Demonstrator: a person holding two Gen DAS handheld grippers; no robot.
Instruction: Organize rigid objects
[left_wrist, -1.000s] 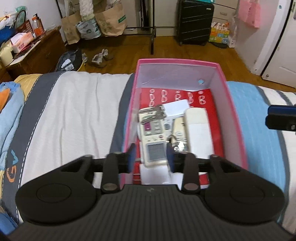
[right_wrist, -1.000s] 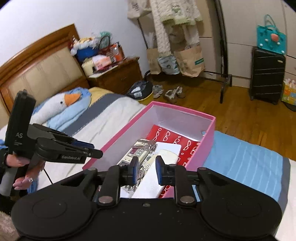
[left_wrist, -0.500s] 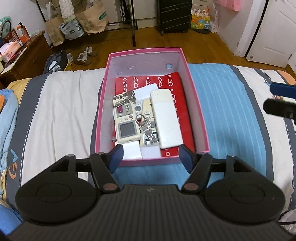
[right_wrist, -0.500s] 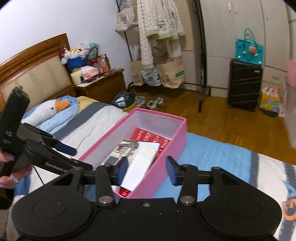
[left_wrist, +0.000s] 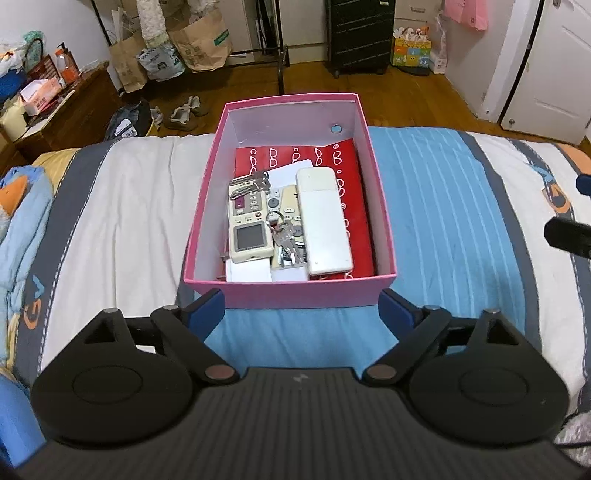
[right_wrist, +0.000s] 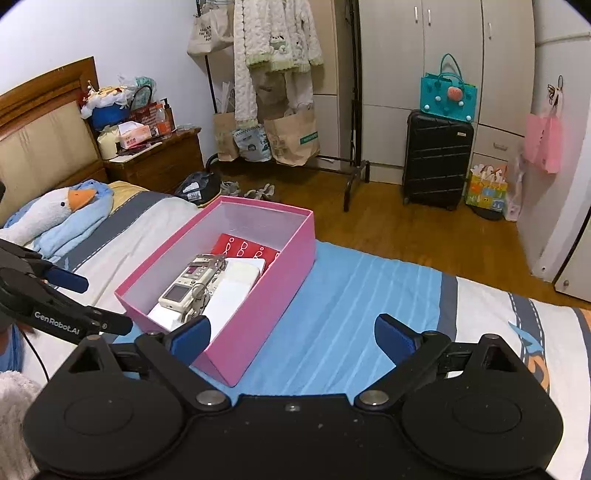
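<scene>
Remotes, keys and cards lie gathered inside the pink box on the bed, so your left gripper and right gripper, jaws just opened wide and empty, sit just short of its near wall.

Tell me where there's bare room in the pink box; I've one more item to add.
The pink box is bare along its far wall, beyond the red packet, and in a strip down its left wall beside the grey remote. The middle and near end are crowded: remotes, keys, cards.
</scene>
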